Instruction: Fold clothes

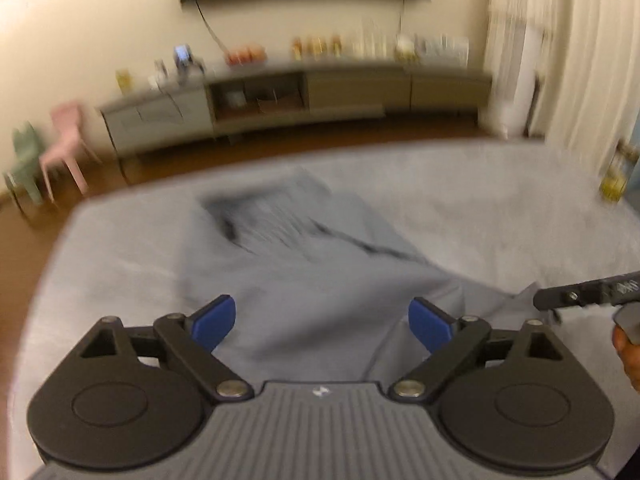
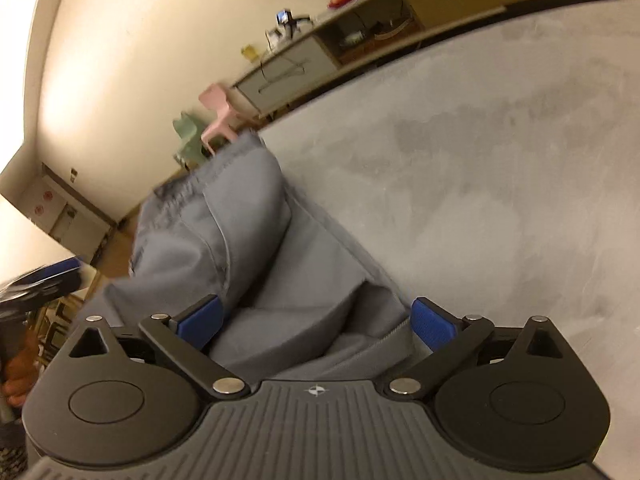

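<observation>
- Left wrist view: the left gripper (image 1: 322, 322) hangs with its blue pads spread wide and nothing between them, so it is released. The grey garment (image 1: 304, 264) lies rumpled on the pale grey bed cover (image 1: 500, 208), running from 12 o'clock of the gripper down under it, with what looks like a gathered waistband at its far end.
- Left wrist view: at 3 o'clock the right gripper's black finger (image 1: 588, 294) pokes in at the cloth's edge, with part of a hand (image 1: 628, 356) behind it. The picture is smeared, so seams and layers are hard to read, and the garment's near hem is hidden by the tool body.
- Right wrist view: the right gripper (image 2: 316, 322) also stands wide, with a bunched fold of the garment (image 2: 256, 232) lying between the pads but not pinched; I judge it released.
- Right wrist view: the garment heaps from 12 towards 10 o'clock; its far end is blurred and its left side is cut off behind the other tool (image 2: 44, 280) at 9 o'clock.
- Risk, as I judge it: closing here could catch several layers at once, since the cloth is bunched, and drag in a crooked fold. The slack fabric could also slide towards the bed's edge near 10 o'clock.
</observation>
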